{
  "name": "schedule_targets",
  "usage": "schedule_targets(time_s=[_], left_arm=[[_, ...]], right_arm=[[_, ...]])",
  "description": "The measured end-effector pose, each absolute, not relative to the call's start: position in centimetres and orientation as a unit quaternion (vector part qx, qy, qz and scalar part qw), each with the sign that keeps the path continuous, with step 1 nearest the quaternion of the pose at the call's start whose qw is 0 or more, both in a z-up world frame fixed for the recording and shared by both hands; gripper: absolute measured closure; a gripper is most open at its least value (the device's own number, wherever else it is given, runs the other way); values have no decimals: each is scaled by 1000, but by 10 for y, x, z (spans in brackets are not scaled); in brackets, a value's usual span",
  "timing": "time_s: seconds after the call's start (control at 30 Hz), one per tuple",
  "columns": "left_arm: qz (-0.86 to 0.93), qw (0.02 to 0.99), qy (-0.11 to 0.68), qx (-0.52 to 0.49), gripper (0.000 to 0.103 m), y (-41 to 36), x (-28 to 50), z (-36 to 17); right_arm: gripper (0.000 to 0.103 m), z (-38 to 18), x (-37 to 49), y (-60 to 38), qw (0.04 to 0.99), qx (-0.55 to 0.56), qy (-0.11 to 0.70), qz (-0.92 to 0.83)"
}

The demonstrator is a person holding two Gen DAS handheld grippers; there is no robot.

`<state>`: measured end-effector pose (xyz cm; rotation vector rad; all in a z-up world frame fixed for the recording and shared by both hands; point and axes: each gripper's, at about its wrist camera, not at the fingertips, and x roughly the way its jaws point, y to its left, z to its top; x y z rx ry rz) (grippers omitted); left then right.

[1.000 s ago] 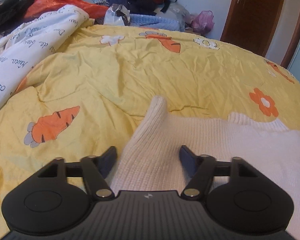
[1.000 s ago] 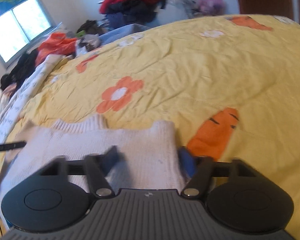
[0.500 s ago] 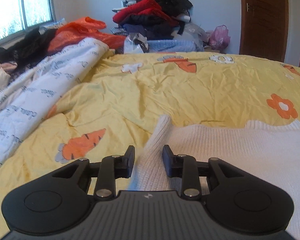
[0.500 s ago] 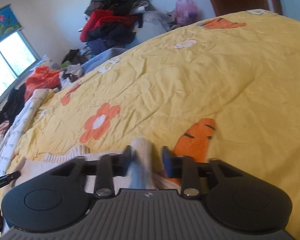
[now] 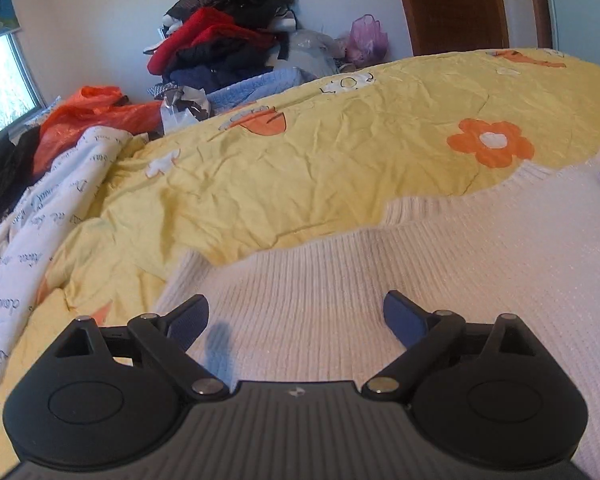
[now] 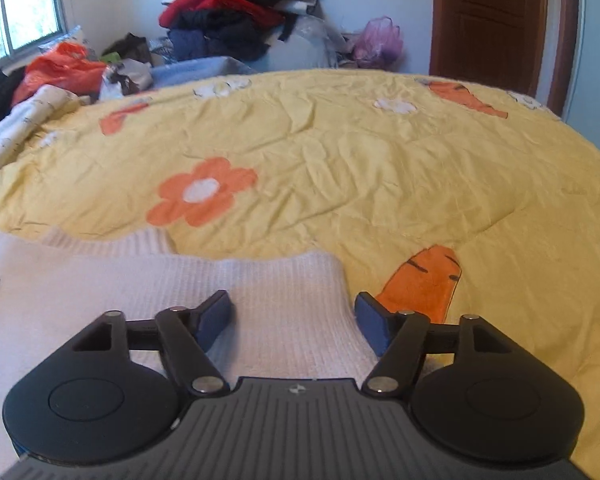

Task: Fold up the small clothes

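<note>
1. White knit sweater (image 5: 440,280), spread flat on the yellow carrot-print duvet (image 5: 320,168).
2. Left gripper (image 5: 296,320), fingers spread, gripping nothing, above the sweater.
3. Right gripper (image 6: 292,320), fingers spread, empty, straddling the sweater's right edge.

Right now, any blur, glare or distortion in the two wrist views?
Left wrist: strong fisheye bend, bedspread horizon curves, door leans; window blown out; sweater ribbing sharp, soft shadow between the open left tongs. Right wrist: same bend; sweater's left part smeared, window overexposed.
</note>
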<state>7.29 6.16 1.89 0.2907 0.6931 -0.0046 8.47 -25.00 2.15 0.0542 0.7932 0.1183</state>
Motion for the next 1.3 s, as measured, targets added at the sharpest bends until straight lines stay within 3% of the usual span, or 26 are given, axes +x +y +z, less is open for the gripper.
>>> schedule_targets(time_s=[0.27, 0.47, 0.63, 0.7, 0.77, 0.93, 1.1, 1.13, 1.2, 1.23, 1.27, 1.3], left_arm=[[-21, 927, 370, 54, 0, 88, 87, 13], [-8, 930, 361, 66, 0, 83, 82, 16], [46, 947, 291, 127, 1, 73, 21, 39], [36, 951, 276, 131, 1, 79, -13, 46], [43, 953, 267, 134, 1, 89, -45, 49], [56, 946, 317, 33, 1, 140, -88, 37], [17, 926, 368, -86, 2, 167, -91, 21], [9, 920, 375, -110, 7, 171, -88, 20], [1, 919, 371, -132, 33, 173, -86, 21], [-7, 916, 376, -139, 46, 172, -85, 23], [-3, 916, 377, -138, 51, 170, -85, 25], [-2, 917, 379, -127, 52, 166, -83, 27]], right_arm=[[23, 15, 93, -251, 923, 23, 378, 66], [19, 13, 97, -252, 924, 24, 377, 64], [25, 32, 70, -271, 937, 73, 337, 47], [23, 49, 39, -287, 946, 103, 300, 73], [13, 61, 2, -307, 946, 133, 281, 94], [14, 49, -58, -343, 925, 168, 324, 102], [28, 29, -65, -338, 899, 194, 366, 143], [38, 26, -62, -331, 894, 190, 373, 158], [45, 23, -53, -319, 899, 161, 375, 162], [55, 25, -48, -316, 902, 142, 371, 167], [73, 30, -42, -315, 904, 135, 368, 171], [77, 38, -37, -317, 907, 129, 363, 168]])
